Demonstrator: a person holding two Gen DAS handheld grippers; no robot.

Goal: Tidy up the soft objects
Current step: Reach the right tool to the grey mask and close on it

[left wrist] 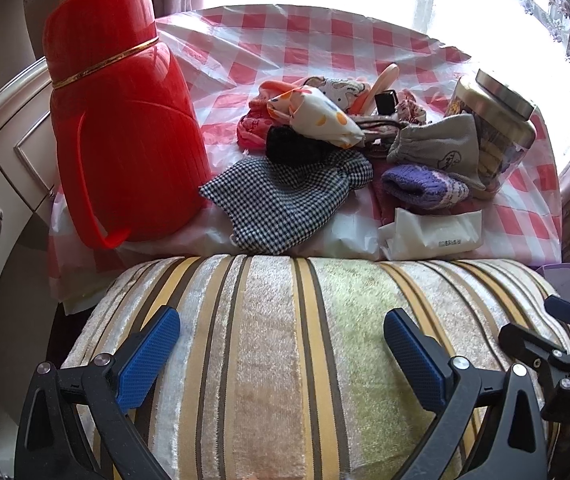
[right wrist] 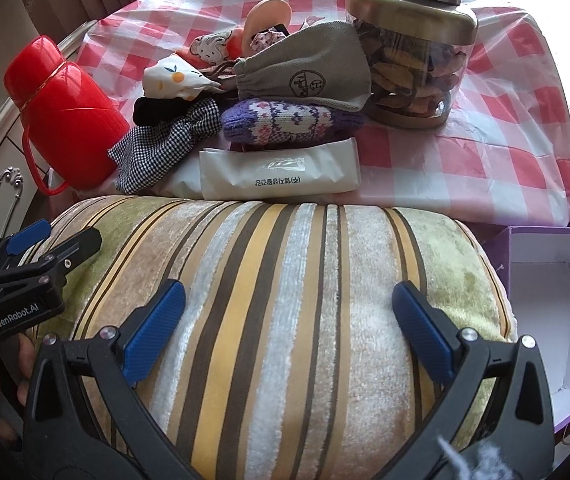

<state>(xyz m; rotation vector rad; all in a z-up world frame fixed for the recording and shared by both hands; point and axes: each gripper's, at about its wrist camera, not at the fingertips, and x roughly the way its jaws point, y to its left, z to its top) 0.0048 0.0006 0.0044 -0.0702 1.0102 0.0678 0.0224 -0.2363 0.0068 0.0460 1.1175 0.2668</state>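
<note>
Both the left gripper (left wrist: pixel 281 344) and right gripper (right wrist: pixel 289 318) are held with jaws wide over a striped cushion (right wrist: pixel 285 300); the soft clothes pile (left wrist: pixel 317 140) is heaped on the checked tabletop (left wrist: pixel 325 36) behind

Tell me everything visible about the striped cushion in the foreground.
The striped cushion is plump and rounded, covered in a velvety pile fabric with lengthwise stripes of cream, yellow, pale green, tan and dark brown. It lies in front of the checked tablecloth, its far edge meeting a white packet and a houndstooth cloth. A purple box sits beside it. Both the left tool and right tool hang open over it; contact cannot be told.
</note>
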